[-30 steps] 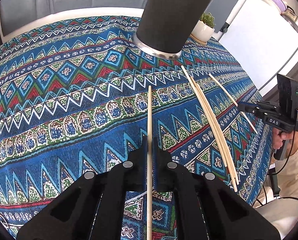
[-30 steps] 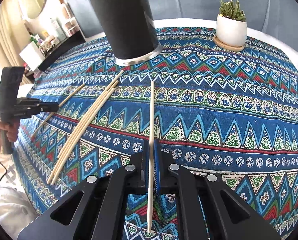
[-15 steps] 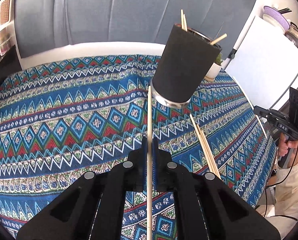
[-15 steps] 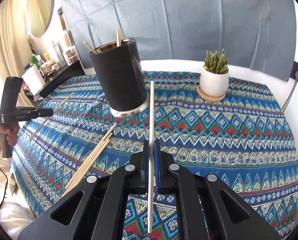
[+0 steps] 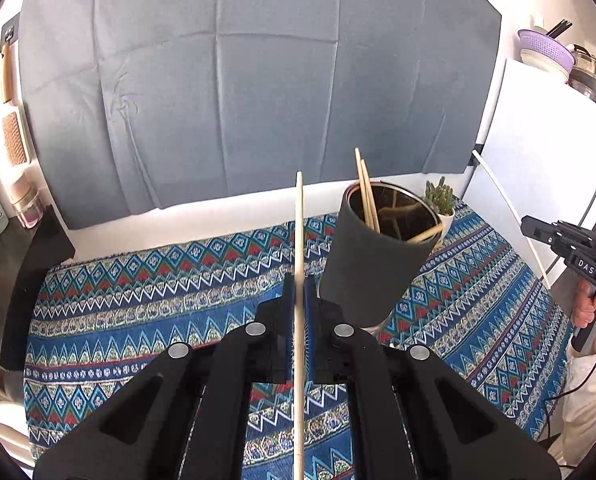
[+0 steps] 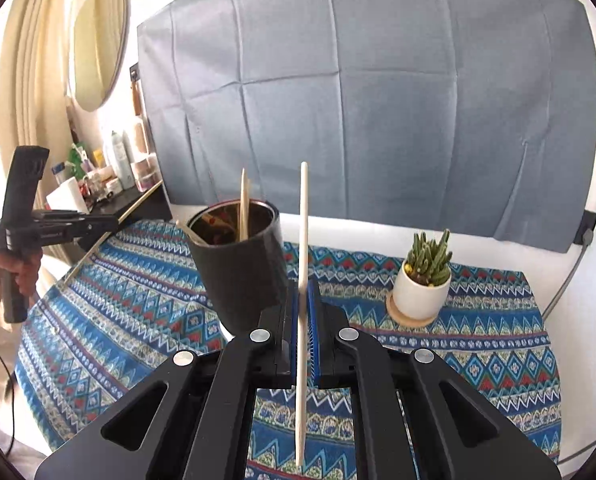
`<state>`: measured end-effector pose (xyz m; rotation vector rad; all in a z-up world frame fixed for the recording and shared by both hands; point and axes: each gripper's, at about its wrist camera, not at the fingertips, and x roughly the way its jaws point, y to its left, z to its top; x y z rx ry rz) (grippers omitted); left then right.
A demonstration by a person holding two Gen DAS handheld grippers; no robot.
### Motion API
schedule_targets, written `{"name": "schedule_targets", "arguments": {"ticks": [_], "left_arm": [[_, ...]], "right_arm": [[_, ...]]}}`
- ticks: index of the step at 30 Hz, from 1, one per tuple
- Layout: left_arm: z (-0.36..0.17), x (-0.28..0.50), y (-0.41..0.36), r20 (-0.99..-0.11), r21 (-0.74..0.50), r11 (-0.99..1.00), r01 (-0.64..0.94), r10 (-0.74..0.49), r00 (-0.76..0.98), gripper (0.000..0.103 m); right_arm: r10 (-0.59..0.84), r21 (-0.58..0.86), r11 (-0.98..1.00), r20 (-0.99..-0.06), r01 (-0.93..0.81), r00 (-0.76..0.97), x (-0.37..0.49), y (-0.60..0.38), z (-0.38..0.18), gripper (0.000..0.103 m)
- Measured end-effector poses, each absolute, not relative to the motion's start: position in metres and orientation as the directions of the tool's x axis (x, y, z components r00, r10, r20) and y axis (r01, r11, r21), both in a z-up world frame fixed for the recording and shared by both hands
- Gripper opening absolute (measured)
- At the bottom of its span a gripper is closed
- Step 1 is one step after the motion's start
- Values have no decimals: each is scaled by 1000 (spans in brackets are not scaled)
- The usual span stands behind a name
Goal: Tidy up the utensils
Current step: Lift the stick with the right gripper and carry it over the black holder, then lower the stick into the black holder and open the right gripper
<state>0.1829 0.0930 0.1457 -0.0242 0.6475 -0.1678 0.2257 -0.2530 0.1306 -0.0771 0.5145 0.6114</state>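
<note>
My left gripper (image 5: 299, 280) is shut on a pale wooden chopstick (image 5: 299, 220) that points up and away, just left of the black cup (image 5: 372, 268). The cup stands on the patterned cloth (image 5: 137, 300) with several chopsticks (image 5: 366, 196) leaning inside. My right gripper (image 6: 305, 285) is shut on another chopstick (image 6: 304, 220), just right of the same cup (image 6: 241, 280). Each gripper shows in the other's view, held in a hand off the table's side: the right gripper (image 5: 526, 225) with its stick (image 5: 510, 220), the left gripper (image 6: 115, 222) with its stick (image 6: 97, 245).
A small cactus in a white pot (image 6: 422, 288) stands on a wooden coaster behind and right of the cup. A grey fabric backdrop (image 6: 378, 100) hangs behind the table. A dark shelf with bottles (image 6: 129, 168) is at the left, a white cabinet (image 5: 546, 152) at the right.
Both grippers have risen with their chopsticks and tilted up, so I look over the cup's rim into it. The loose chopsticks on the cloth have dropped out of view.
</note>
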Motion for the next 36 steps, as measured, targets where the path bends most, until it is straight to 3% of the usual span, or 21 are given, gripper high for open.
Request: {"name": "schedule_targets", "arguments": {"ticks": [6,19,26,36], "left_arm": [[169,211,76,-536,-53,982,181,-181,825,5],[186,262,59,-363,-186,964,190,-247,898,5],[188,275,53,-206,-279,920,276,-338,918,5],[148,300,54,-107,-423,851,312,-389,915,5]], "right_arm": [[561,99,810,-415,-578,716,249,-228,151,5],[629,203,776,-321,-598,708,300,-184,170,5],[722,273,687,-149,-673,676,305,-166,166,5],[695,323,675,25,-663,719,307,-156,132,5]]}}
